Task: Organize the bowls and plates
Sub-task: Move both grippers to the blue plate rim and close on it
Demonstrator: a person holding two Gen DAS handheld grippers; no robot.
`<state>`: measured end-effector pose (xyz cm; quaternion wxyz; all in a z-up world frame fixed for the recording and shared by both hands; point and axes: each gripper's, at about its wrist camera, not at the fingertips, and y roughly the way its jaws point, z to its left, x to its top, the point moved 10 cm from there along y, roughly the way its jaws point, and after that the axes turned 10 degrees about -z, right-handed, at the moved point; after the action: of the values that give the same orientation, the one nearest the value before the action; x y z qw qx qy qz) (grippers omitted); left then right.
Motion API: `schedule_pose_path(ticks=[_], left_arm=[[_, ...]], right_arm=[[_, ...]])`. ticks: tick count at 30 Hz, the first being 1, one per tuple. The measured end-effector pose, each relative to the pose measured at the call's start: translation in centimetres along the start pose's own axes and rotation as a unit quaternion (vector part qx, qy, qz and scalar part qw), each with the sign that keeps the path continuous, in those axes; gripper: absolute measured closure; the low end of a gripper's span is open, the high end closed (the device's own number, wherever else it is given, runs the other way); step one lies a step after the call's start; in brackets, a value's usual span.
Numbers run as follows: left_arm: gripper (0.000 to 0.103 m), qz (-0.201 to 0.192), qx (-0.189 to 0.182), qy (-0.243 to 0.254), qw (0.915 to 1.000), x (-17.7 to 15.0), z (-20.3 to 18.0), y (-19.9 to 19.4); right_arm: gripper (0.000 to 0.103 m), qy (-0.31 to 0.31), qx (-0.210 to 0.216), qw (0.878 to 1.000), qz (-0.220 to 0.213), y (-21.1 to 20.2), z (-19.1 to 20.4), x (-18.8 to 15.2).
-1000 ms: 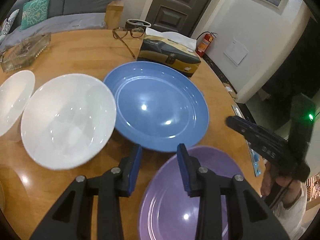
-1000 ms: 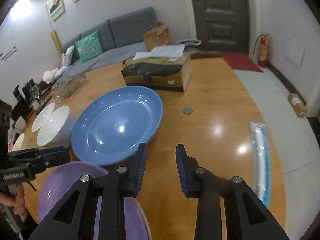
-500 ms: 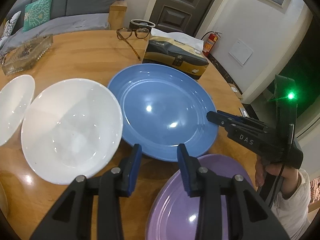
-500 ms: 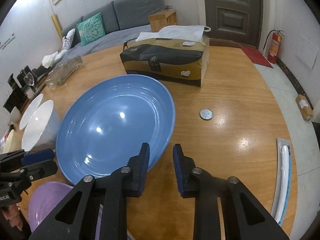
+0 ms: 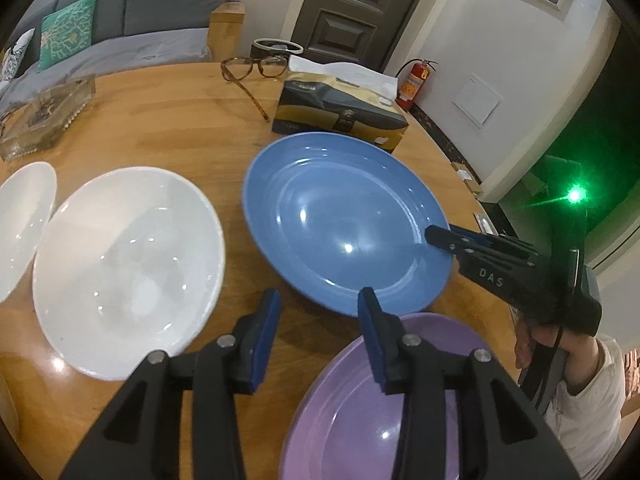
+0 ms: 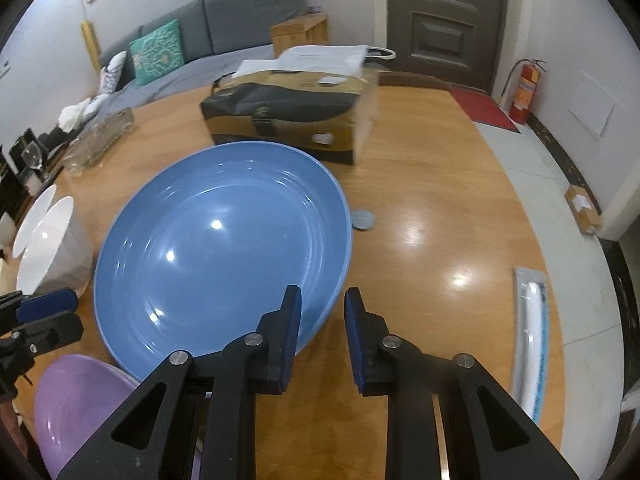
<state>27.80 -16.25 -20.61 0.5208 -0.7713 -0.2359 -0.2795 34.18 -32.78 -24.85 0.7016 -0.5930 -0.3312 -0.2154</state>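
Moved since the earlier frames: right gripper [image 6: 322, 334], now low at the lower centre of its view, over the near rim of the blue plate [image 6: 224, 256]; in the left wrist view it [image 5: 440, 237] enters from the right edge, its tip on the plate's right rim; a second ago it sat clear of that rim.

Right fingers: narrowed from the earlier gap; the rim appears to run between them, the left finger [image 6: 290, 330] overlapping the plate's edge; whether the pads already pinch cannot be told from the pictures, though the gap is as small as it gets, which suggests a grip on the rim.

Left gripper [image 5: 318, 338]: little changed in place, lower centre of its view; jaws opening slightly, nothing between them but bare table [image 5: 160, 120]; right finger [image 5: 370, 340] sits above the edge of the purple plate [image 5: 380, 408].

Blue plate: centre of both views, flat on the table, its near edge just beside the purple plate.

White bowl [image 5: 124, 268]: left of the blue plate; a second bowl [image 5: 24, 220] at the far left edge.

Judgement: blue plate is being taken by its rim, likely for stacking with the purple one; bowls not yet touched; task early.
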Motion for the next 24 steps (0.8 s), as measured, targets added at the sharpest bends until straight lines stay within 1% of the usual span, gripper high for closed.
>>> schedule_pose_path(ticks=[4, 8, 11, 16, 20, 24], left_arm=[[0.066, 0.013, -0.004, 0.018, 0.9997, 0.0, -0.9, 0.9], [0.066, 0.021, -0.007, 0.024, 0.9995, 0.3, -1.5, 1.7], [0.066, 0.031, -0.023, 0.016, 0.9991, 0.9, -2.3, 2.5], [0.066, 0.039, -0.003, 0.046, 0.9982, 2.4, -3.1, 4.5], [0.066, 0.049, 0.022, 0.08, 0.9954, 2.9, -3.3, 6.5], [0.066, 0.058, 0.022, 0.081, 0.9948, 3.1, -3.2, 7.9]], right_arm=[[0.087, 0.011, -0.011, 1.0, -0.001, -0.6, -1.7, -0.4], [0.086, 0.023, -0.016, 1.0, -0.002, -1.4, -3.2, -1.0], [0.086, 0.03, -0.019, 0.999, -0.001, -2.0, -3.8, -1.5], [0.086, 0.039, -0.023, 0.999, 0.002, -2.8, -5.1, -2.1], [0.086, 0.049, -0.027, 0.998, -0.001, -3.1, -5.8, -2.1], [0.086, 0.053, -0.032, 0.998, -0.003, -3.0, -6.1, -1.9]])
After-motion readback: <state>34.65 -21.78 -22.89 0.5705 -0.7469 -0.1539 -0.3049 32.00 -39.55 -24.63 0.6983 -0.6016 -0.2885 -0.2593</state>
